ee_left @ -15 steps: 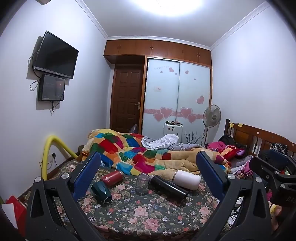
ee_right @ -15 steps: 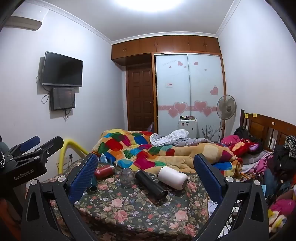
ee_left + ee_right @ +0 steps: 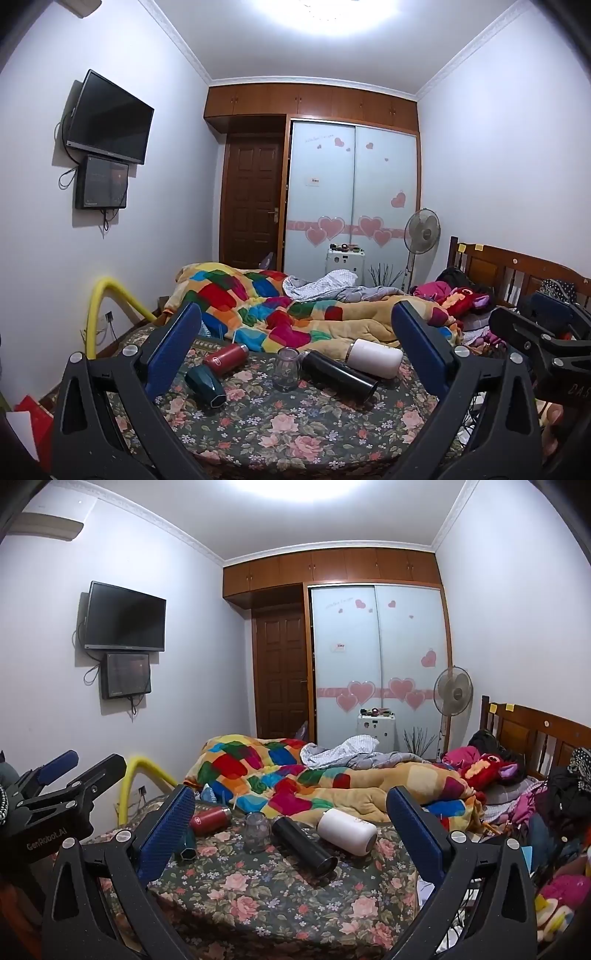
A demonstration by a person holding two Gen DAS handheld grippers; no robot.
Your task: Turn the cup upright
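Both claws, left claw (image 3: 295,347) and right claw (image 3: 291,827), are held wide open, nothing gripped; the black cup (image 3: 303,845), lying on the bench (image 3: 280,897), should be clasped mid-body.

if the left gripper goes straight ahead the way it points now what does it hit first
Probably the clear glass cup, standing near the centre between the open left gripper's fingers on the floral table. Depth is unclear; the black bottle lies just right of it.
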